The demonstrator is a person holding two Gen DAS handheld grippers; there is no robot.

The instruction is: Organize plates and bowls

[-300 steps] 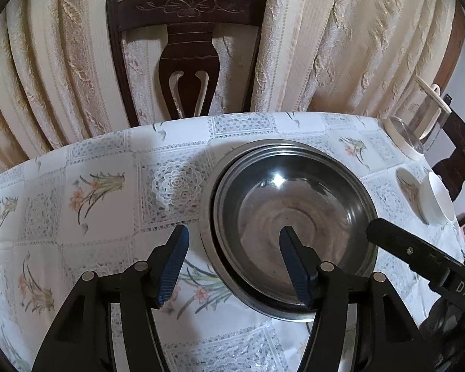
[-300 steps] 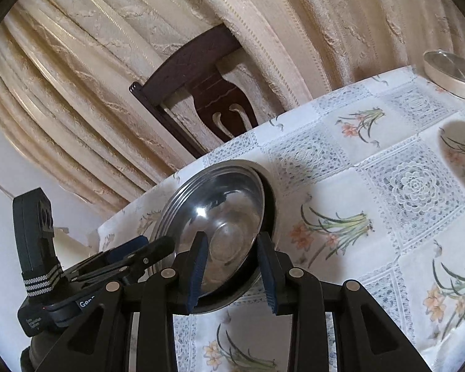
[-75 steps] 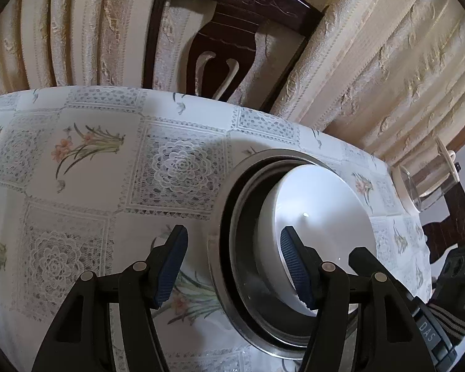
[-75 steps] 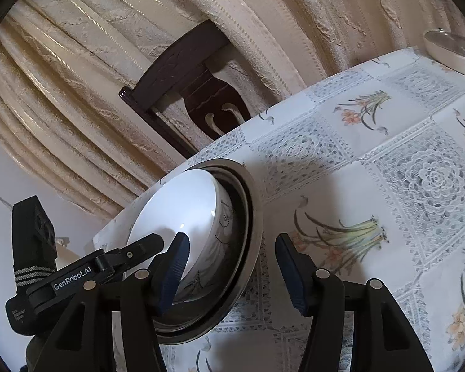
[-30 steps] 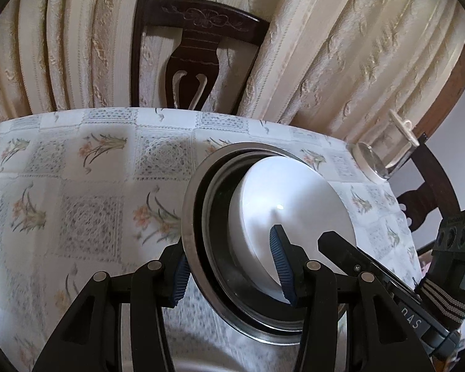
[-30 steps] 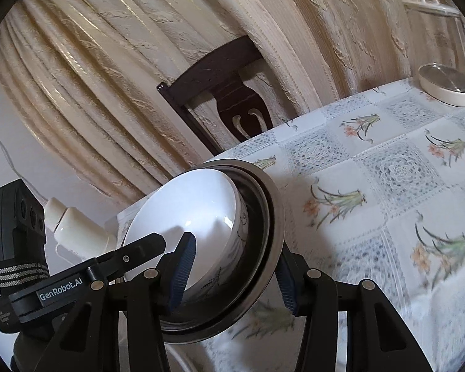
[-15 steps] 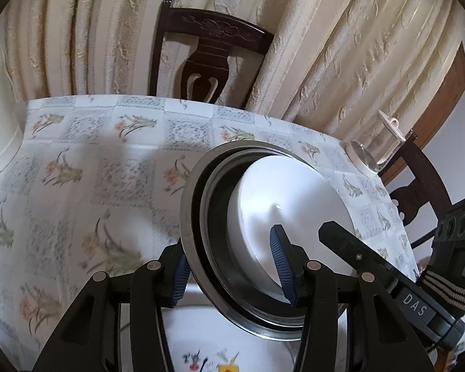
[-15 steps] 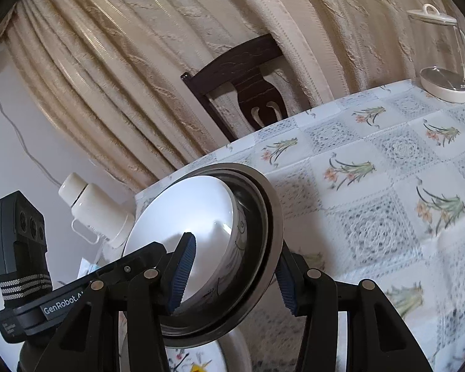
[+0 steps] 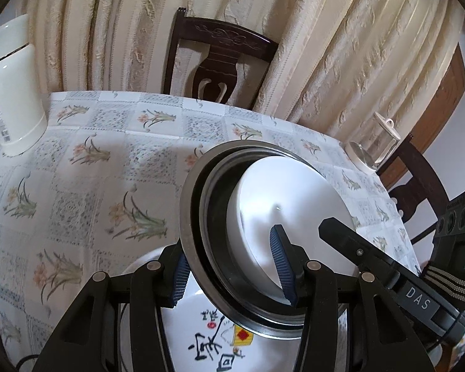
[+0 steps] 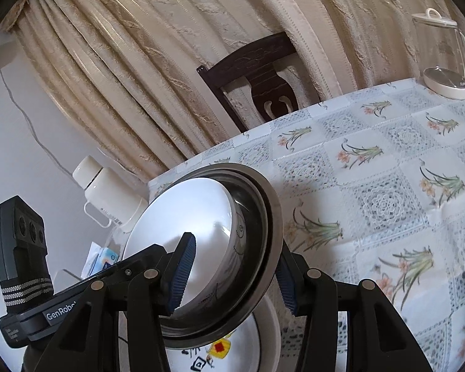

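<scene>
Both tools, left tool (image 9: 232,274) and right tool (image 10: 232,274), clamp opposite rims of the steel bowls (image 9: 198,217) holding a white bowl (image 9: 294,204), tilted in air directly above the painted plate (image 9: 207,341) on the desk (image 9: 77,161)

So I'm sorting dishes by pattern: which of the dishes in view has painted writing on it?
The large white plate lying below the lifted stack, with black calligraphy and red-yellow marks. The white bowl looks plain inside, and the steel bowls are bare metal.
</scene>
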